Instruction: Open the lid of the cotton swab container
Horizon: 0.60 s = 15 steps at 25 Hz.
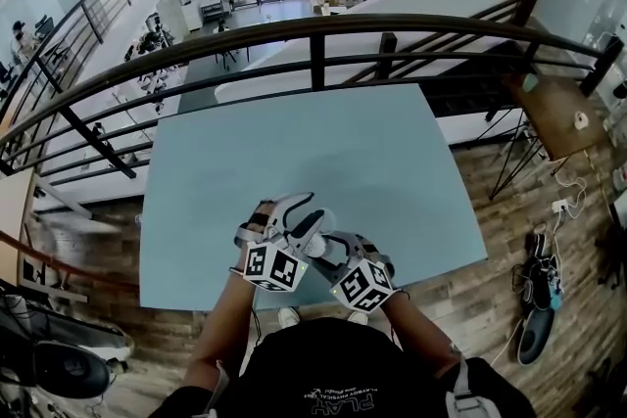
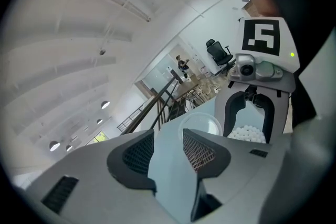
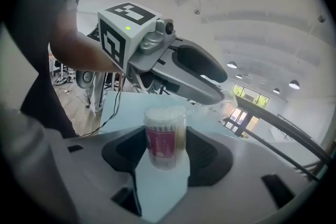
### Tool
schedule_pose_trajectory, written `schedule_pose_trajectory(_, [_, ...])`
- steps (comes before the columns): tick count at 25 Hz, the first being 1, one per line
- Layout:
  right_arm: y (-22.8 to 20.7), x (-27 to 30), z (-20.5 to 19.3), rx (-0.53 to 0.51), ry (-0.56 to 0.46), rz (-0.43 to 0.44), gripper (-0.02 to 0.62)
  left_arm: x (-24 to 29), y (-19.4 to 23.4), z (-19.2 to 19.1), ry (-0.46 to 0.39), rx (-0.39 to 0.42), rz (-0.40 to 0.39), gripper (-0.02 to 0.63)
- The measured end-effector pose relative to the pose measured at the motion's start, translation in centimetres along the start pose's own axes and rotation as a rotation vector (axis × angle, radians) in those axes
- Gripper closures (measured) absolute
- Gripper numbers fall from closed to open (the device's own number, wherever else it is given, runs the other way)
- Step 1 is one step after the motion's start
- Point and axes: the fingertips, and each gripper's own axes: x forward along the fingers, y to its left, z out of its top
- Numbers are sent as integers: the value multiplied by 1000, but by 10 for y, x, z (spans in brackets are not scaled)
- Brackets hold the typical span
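The cotton swab container (image 3: 164, 136) stands upright, clear with a pink label, and the white swab tips show at its uncovered top (image 2: 248, 134). My right gripper (image 3: 166, 140) is shut on it, one pad against each side. Its clear round lid (image 2: 202, 122) is off and lies just past the right fingertip of my left gripper (image 2: 168, 134). That gripper's jaws stand apart, with only blue table between them. In the head view both grippers sit close together near the table's front edge: the left gripper (image 1: 309, 209), and the right gripper (image 1: 328, 247) holding the container (image 1: 315, 245).
The light blue table (image 1: 294, 142) ends at a dark metal railing (image 1: 313, 39) with a drop to a lower floor behind it. Wooden floor, cables and shoes (image 1: 541, 303) lie to the right. The person's torso is at the near edge.
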Motion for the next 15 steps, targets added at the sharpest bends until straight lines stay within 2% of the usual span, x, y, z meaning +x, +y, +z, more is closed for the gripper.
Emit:
schedule_pose_trajectory(4, [0,-3,1,16,-4,-6,356,-1,1,2,-3,-15,5,422])
schedule_pose_trajectory(6, [-3,-1,-2,28,-5,-14,355,-2,2,2,-16,-48,8,422])
schedule_pose_trajectory(12, [-8,3,-5,71,-13,-53,354,-16,12,-8,-105,-308,16,422])
schedule_pose_trajectory(15, [-16,2,-5,108,-28,-90,354,-24,15,-15,-137,-413,26,422])
